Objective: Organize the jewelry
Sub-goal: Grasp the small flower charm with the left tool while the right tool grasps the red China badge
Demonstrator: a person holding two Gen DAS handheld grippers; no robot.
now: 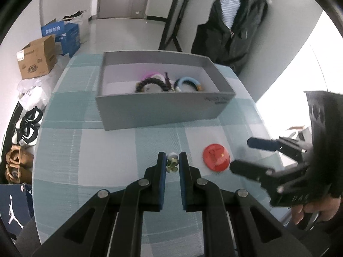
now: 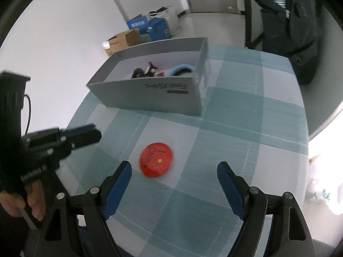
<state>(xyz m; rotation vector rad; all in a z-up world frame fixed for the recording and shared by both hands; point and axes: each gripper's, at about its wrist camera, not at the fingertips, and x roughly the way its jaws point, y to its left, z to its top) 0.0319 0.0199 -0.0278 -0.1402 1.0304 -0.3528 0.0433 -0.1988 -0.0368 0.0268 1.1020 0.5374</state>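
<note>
My left gripper is shut on a small green-and-white trinket, held just above the checked tablecloth. It also shows at the left of the right wrist view. A grey open box at the table's far side holds a dark braided bracelet, a blue ring and a pink piece. A red round badge lies on the cloth right of my left gripper. My right gripper is open and empty, just near of the red badge. The right gripper shows in the left wrist view.
The table is round with a teal checked cloth. Cardboard and blue boxes and shoes sit on the floor to the left. A dark jacket hangs beyond the table. White bags lie at the right.
</note>
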